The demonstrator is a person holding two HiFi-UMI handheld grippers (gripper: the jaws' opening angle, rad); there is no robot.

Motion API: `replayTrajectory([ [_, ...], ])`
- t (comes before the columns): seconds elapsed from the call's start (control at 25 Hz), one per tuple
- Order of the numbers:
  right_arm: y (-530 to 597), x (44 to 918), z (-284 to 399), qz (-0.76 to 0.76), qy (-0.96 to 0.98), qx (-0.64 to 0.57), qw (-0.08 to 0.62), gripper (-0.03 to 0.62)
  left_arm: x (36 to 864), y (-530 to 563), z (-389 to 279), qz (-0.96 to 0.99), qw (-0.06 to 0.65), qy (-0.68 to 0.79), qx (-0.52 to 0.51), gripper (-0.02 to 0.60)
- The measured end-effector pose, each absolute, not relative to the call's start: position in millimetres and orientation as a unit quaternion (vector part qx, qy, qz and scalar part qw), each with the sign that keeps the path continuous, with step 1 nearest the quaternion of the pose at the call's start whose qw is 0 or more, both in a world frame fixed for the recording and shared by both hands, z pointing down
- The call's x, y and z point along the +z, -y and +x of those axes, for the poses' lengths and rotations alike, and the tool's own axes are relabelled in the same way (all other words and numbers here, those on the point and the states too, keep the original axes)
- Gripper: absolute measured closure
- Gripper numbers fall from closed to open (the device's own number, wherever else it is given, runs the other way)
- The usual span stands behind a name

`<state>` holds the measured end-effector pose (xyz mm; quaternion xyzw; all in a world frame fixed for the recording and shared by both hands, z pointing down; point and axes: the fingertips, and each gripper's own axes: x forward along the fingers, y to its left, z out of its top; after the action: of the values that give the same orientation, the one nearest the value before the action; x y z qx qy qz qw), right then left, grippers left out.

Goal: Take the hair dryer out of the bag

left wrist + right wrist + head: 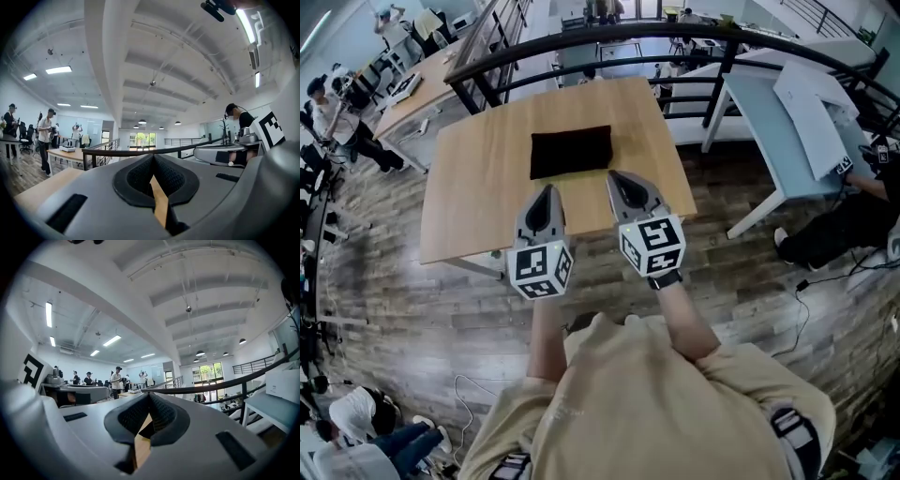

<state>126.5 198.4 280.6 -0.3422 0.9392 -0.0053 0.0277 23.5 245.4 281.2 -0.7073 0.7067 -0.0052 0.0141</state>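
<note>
left tool (548, 190): jaws fully closed, black ribbed pads pressed together, nothing between them; held level over the near part of the counter, tip aimed at the bag
right tool (616, 176): jaws likewise closed tight, empty; level, alongside the left tool with a clear gap between the two
left cube (542, 268): black-and-white square markers, at the rear of the left tool, toward the person
right cube (653, 246): same kind, at the rear of the right tool
bag (571, 152): black, soft, roughly rectangular; lies flat on the middle of the counter, long side across
bag vs tools: just ahead of both tips; right tip just beside the bag's near right corner, left tip a little short of the near edge
hair dryer: no part in sight in any view; presumably inside the bag, but the head view only gives a dark shape and cannot confirm it
counter (469, 187): light wood top, near-square; a thin strip of it shows below the closed pads in both gripper views
railing (609, 42): black, curved, runs just beyond the counter's far edge
floor (412, 309): wood-plank pattern, around the counter
shirt (619, 403): beige, on the person holding the tools, forearms stretched forward
white desks (769, 112): to the right of the counter, past the railing
people (328, 103): at tables, far left
</note>
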Motion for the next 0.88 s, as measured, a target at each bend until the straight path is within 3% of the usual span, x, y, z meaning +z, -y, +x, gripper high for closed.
replayTrajectory([
  [0.4, -165.2, 316.2, 74.0, -0.361, -0.932, 0.008, -0.009, 0.586, 322.0, -206.0, -28.3, -0.700, -0.021, -0.713, -0.016, 0.572],
  [0.88, -36.6, 301.6, -36.4, -0.393, -0.919, -0.005, -0.016, 0.586, 305.0, -67.4, -146.1, -0.737, -0.016, -0.676, -0.001, 0.572],
])
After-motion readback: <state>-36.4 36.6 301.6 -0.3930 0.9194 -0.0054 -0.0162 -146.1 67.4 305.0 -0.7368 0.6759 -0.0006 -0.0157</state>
